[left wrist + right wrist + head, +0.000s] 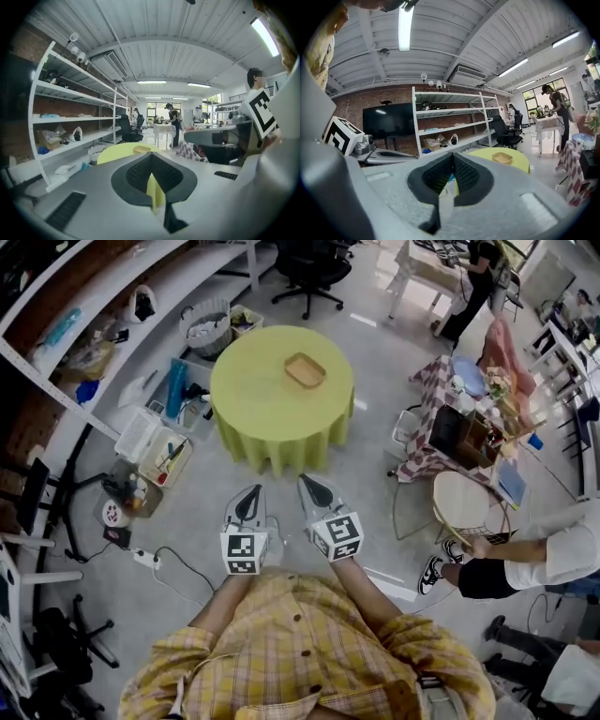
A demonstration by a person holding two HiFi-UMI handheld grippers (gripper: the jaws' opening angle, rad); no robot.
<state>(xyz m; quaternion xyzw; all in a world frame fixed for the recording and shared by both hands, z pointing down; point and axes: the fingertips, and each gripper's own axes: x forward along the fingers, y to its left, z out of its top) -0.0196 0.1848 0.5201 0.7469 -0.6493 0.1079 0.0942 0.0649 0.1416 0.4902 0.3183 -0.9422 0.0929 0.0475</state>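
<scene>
I hold both grippers at chest height, side by side, pointing at a round table [272,418] draped in a yellow-green cloth. A shallow tan tray [305,369] lies on the tabletop. My left gripper [249,495] is shut with nothing between its black pads [140,171]. My right gripper [315,486] is also shut and empty, its pads [464,173] meeting at the tip. Neither gripper touches anything; the table stands a step or two ahead. The tray [141,149] shows beyond the left jaws, and the same tray [502,158] sits right of the right jaws.
White shelving [84,324] lines the left wall, with bins and boxes [155,446] on the floor beside the table. A power strip [145,559] and cables lie near my feet. A checked-cloth table [441,399], a white chair [464,502] and a seated person [544,559] are to the right.
</scene>
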